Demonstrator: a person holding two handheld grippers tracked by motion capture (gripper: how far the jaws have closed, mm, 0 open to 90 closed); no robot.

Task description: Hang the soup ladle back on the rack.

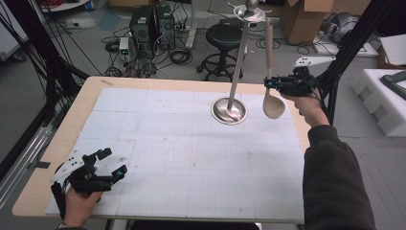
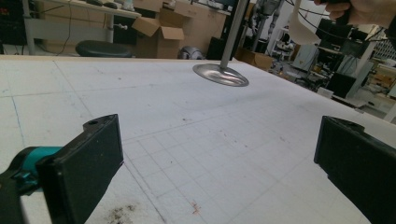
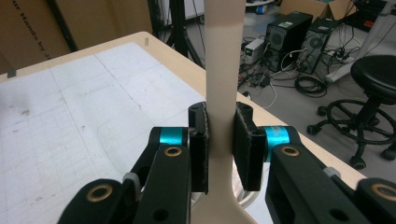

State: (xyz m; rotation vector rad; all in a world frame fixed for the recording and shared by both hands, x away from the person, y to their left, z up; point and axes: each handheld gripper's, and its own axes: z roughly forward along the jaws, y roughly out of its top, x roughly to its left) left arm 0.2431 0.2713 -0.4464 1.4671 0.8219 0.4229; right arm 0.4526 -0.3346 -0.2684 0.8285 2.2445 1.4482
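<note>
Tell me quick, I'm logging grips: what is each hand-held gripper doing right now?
Left hand-held gripper: open, holding nothing, low over the table.
Right hand-held gripper: shut on the beige ladle, clamping its handle.

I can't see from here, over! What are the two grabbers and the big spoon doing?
Right gripper shut on ladle handle, held upright beside metal stand. Left gripper open, low over table. Nothing in the way.

Matt beige ladle (image 1: pixel 274 106), polished metal stand (image 1: pixel 229 109)
</note>
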